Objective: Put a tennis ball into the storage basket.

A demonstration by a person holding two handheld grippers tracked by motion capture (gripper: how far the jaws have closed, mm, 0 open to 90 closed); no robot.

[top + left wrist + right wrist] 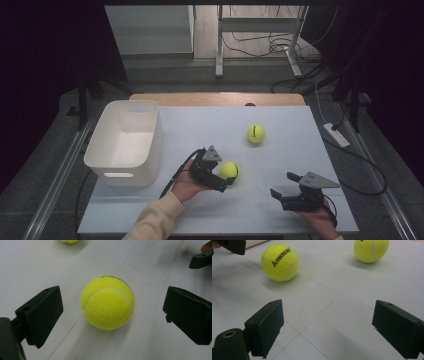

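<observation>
From above, the left tongs [229,181] sit at the near yellow felt tennis ball [229,170] in the middle of the pale grey bench [285,150], jaws spread wide with the ball right at their tips. A second yellow tennis ball [255,133] lies farther back, well apart. The white plastic tub with handle slots [125,142] stands at the bench's left edge. The right tongs [283,190] rest low at the near right, jaws open, gripping nothing.

Along the left tongs [112,311], the near ball [108,302] sits square between the two black jaws, a clear gap on either side, resting on the bench. The other ball [69,241] peeks in at the top edge.

Along the right tongs [327,325], jaws stand apart over bare bench. The near ball [280,262] reads "kawasaki", I think; the far ball [371,250] sits up right.
</observation>
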